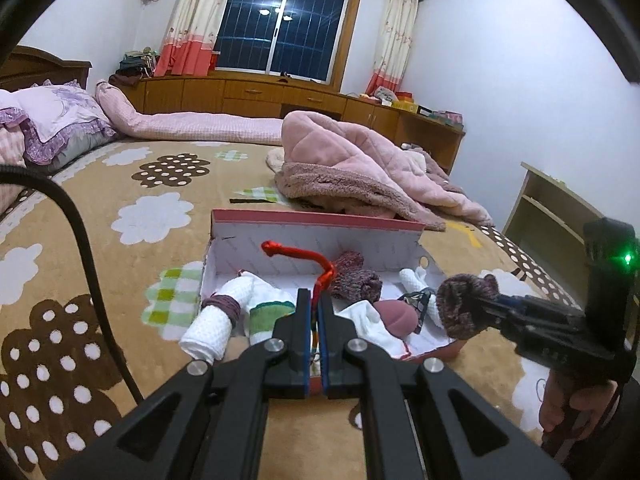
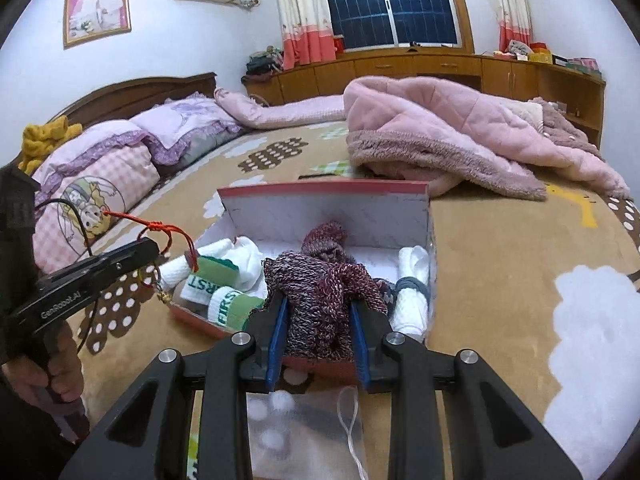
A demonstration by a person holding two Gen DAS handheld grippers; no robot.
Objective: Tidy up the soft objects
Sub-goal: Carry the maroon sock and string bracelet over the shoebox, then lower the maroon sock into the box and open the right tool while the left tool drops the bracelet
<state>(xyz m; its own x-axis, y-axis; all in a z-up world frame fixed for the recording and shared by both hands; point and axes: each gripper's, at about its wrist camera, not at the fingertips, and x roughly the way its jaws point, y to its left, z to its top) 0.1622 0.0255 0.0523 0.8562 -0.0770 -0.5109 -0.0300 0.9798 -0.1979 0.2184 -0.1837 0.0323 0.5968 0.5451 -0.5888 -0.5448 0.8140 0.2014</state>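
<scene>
Bedroom setting: your work surface is a bed covered with a tan plush bedspread printed with white clouds and brown polka-dot patches. On it sits a cardboard box, red outside and white inside, with its lid standing upright at the far side.

Your left gripper is fully closed. Its blue-lined fingers pinch a thin, glossy red cord that arches up over the box; the right wrist view shows a knot in the cord and a small metallic charm hanging below it.

Your right gripper is partly closed on a bulky knit item of mottled maroon-and-grey yarn with a coarse, ribbed texture. Both pads press into its sides. It is held at the near edge of the box, just above the contents.

Inside the box you have:
- a second knit item of the same mottled yarn, near the lid;
- a rolled white waffle-weave cloth bound with a dark yarn band, overhanging the box's left edge in the left wrist view;
- white socks with green bands and printed lettering;
- another rolled white cloth tied with dark cord, against the right wall in the right wrist view.

Beyond the box lies a crumpled pink quilted fleece garment. Frilled lilac pillows rest at the wooden headboard.
</scene>
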